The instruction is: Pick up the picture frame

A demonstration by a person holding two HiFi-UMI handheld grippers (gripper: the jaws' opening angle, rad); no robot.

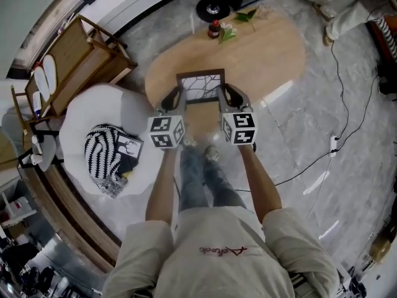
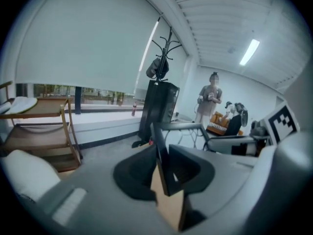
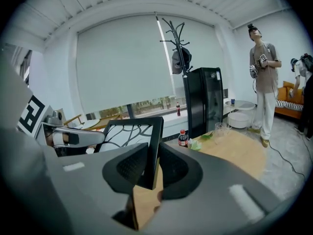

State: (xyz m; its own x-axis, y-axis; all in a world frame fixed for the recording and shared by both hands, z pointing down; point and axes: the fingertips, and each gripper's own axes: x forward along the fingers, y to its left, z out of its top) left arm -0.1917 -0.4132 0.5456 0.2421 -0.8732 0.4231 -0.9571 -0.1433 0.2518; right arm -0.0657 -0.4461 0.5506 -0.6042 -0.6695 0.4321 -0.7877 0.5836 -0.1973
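left gripper point(image 1: 175, 98) and right gripper point(image 1: 226, 95) pinch picture frame point(image 1: 200, 87) edges above table point(image 1: 267, 48)

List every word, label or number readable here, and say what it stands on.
No text here reads clearly.
Shirt: red script print, too blurred to read.
Bottle: label too small to read.
Marker cubes: black-and-white square patterns only, no words.
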